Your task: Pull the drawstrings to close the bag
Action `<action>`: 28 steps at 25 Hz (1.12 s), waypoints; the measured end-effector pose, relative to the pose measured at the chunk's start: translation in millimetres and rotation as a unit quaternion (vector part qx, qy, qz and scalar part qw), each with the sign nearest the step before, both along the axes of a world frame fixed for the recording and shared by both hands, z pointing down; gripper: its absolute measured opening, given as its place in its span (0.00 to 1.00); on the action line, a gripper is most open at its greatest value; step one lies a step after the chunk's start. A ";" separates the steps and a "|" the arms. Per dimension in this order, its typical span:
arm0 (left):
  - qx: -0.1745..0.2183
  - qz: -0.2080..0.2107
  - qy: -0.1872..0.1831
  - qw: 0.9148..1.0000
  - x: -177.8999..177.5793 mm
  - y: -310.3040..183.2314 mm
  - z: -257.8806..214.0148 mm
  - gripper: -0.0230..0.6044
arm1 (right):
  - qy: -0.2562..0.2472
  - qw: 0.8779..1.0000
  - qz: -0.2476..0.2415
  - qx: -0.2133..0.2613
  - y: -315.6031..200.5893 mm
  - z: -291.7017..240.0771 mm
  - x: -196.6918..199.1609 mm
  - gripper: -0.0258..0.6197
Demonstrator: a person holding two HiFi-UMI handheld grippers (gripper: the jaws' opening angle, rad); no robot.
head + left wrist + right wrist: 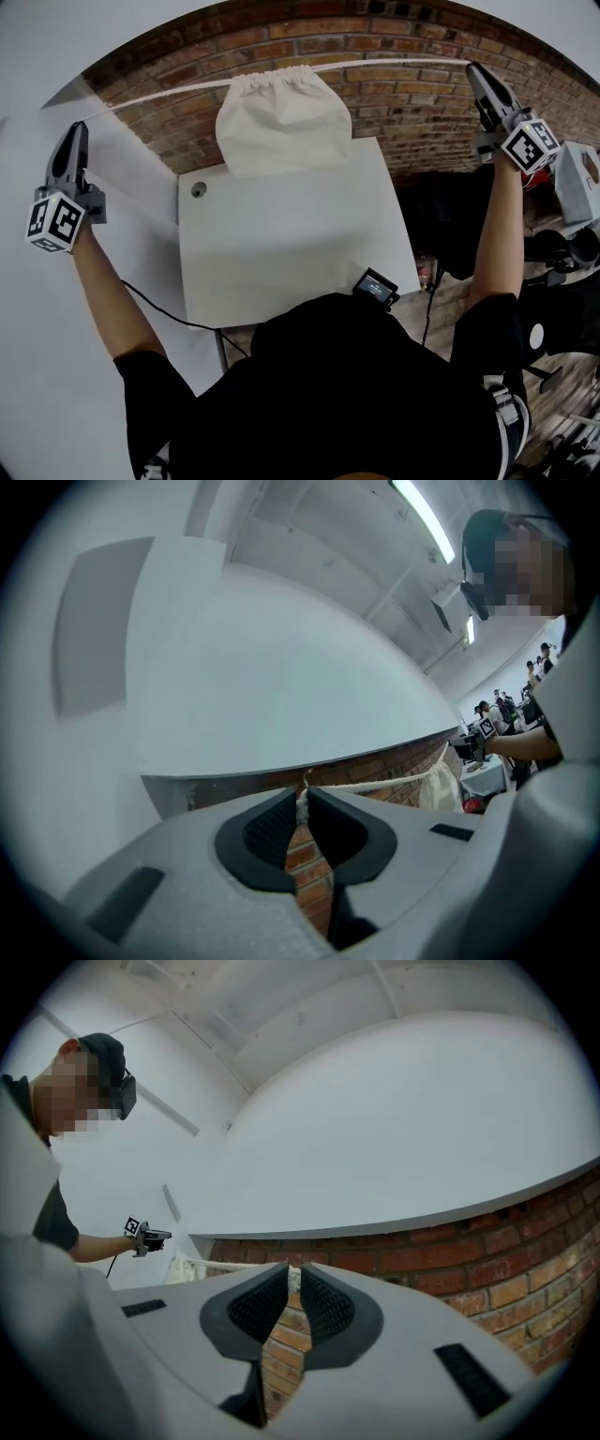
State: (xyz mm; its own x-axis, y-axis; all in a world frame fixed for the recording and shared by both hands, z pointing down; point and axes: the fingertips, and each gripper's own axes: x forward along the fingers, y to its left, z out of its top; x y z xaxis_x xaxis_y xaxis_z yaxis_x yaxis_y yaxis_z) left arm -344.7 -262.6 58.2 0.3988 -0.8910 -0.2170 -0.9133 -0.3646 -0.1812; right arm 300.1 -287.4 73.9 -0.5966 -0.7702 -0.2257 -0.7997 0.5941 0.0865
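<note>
Drawstrings point(394, 64) stretch taut from the cinched bag point(281, 122) over the far edge of the desk point(281, 253), one pinched in your left gripper point(75, 131), one in your right gripper point(476, 71), wide of the desk; pull evenly and level.

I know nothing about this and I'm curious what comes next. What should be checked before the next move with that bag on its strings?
1. Left gripper clamped on the left cord: ok.
2. Right gripper clamped on the right cord: ok.
3. Both cords stretched straight: ok.
4. Mouth of the bag gathered shut: ok, it looks bunched tight.
5. Bag hanging free of the table: cannot tell from above.
</note>
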 end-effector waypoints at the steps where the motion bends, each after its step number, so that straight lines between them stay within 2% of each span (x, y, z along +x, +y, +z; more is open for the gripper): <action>1: -0.001 0.003 0.006 1.000 -0.5 -0.9 0.6 0.11 | -0.001 1.000 -0.002 0.000 0.3 0.1 -0.3 0.11; 11: -0.012 0.021 0.031 0.999 1.5 -3.8 9.2 0.11 | -0.006 1.000 -0.026 0.012 12.6 -6.9 -5.5 0.11; 28: -0.019 0.054 0.063 0.996 5.0 4.3 7.6 0.11 | -0.006 1.000 -0.017 -0.001 18.4 -4.6 7.5 0.11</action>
